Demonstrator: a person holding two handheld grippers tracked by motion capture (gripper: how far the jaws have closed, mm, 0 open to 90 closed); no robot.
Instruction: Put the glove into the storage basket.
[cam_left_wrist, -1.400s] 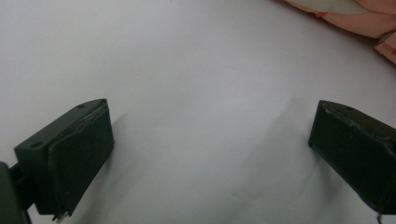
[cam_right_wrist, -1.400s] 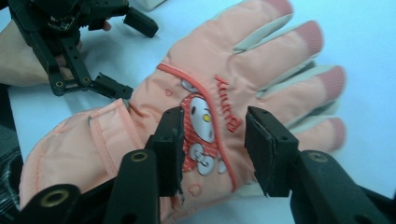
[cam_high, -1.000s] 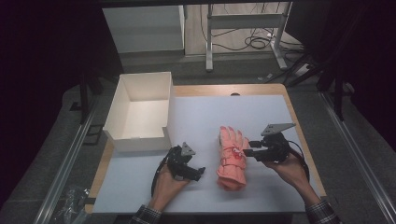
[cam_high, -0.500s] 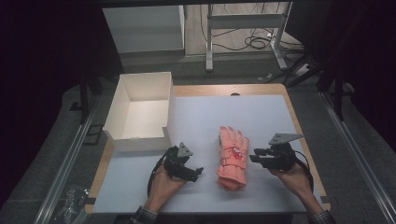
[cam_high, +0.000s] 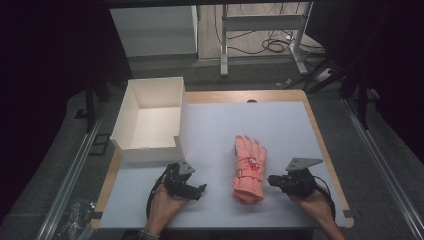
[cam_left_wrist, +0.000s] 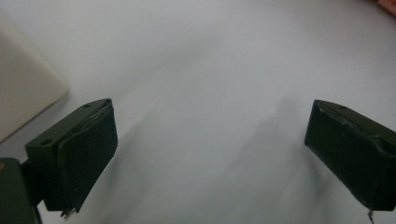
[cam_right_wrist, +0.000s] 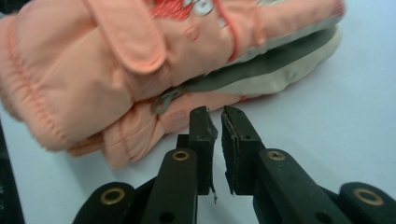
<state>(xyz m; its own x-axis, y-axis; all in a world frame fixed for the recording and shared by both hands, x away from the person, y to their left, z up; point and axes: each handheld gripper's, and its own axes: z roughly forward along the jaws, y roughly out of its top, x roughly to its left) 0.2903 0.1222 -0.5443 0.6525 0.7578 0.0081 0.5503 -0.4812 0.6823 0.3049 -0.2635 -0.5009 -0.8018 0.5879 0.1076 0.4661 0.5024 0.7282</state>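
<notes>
Lying flat, puffy stitched orange glove beside right tool

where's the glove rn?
High view: the orange glove lies flat on the table's white mat, near-right of centre, between the left tongs and right tongs, closer to the right.

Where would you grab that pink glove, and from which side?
Probably the cuff end of the pink glove: it lies flat, fingers pointing away, and its thick folded cuff faces the right gripper, whose jaws are nearly shut just beside it. Coming in low from the glove's right looks simplest.
</notes>
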